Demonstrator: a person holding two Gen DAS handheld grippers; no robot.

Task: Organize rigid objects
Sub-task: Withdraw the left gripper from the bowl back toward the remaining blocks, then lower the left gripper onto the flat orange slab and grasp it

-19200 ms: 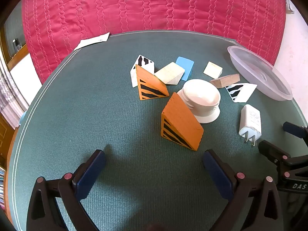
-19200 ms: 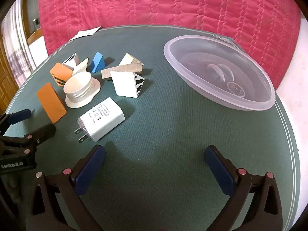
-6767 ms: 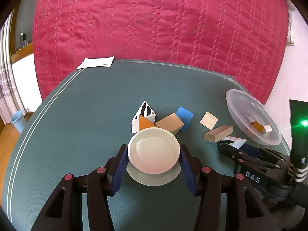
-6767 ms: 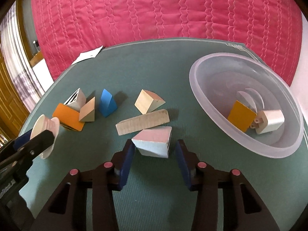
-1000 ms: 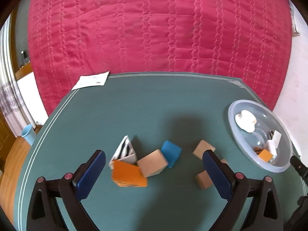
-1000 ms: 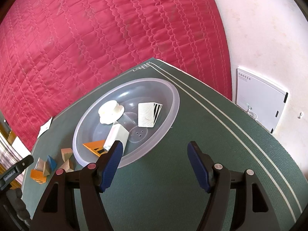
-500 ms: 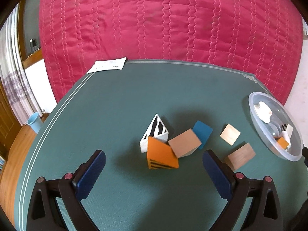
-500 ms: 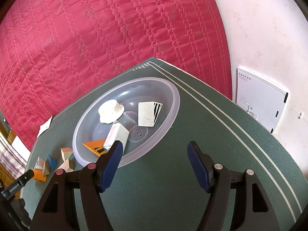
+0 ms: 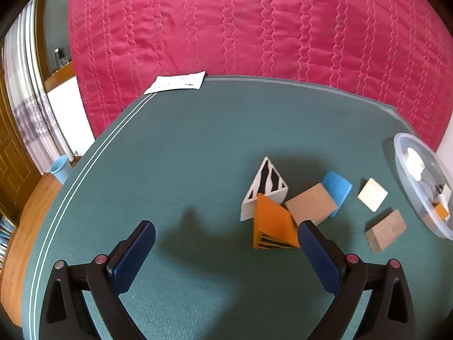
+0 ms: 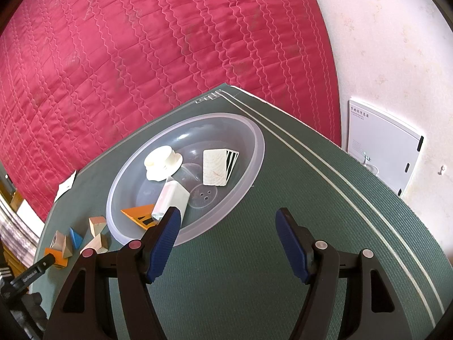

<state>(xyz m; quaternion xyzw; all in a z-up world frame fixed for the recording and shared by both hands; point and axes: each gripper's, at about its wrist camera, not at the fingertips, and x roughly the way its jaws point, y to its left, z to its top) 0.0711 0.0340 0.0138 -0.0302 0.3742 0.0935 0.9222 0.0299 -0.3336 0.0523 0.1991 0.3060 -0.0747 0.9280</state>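
My left gripper (image 9: pixel 226 243) is open and empty above the green table. Just beyond its right finger lie an orange striped wedge (image 9: pixel 273 228), a white zebra-striped wedge (image 9: pixel 264 188), a tan wood block (image 9: pixel 311 204), a blue block (image 9: pixel 337 188), a pale square tile (image 9: pixel 372 194) and a brown block (image 9: pixel 385 231). My right gripper (image 10: pixel 228 229) is open and empty just in front of the clear plastic bowl (image 10: pixel 254 141). The bowl holds a white lid (image 10: pixel 162 161), a white charger (image 10: pixel 171 199), a striped white wedge (image 10: pixel 218 165) and an orange wedge (image 10: pixel 138 215).
A red quilted cover (image 9: pixel 254 28) hangs behind the table. A paper sheet (image 9: pixel 177 82) lies at the far table edge. A blue cup (image 9: pixel 61 168) stands on the floor at the left. A white wall panel (image 10: pixel 382 147) is at the right.
My left gripper has moved left and lower toward the loose blocks, so they sit closer and further right in its view. The right gripper has stayed in place by the bowl.
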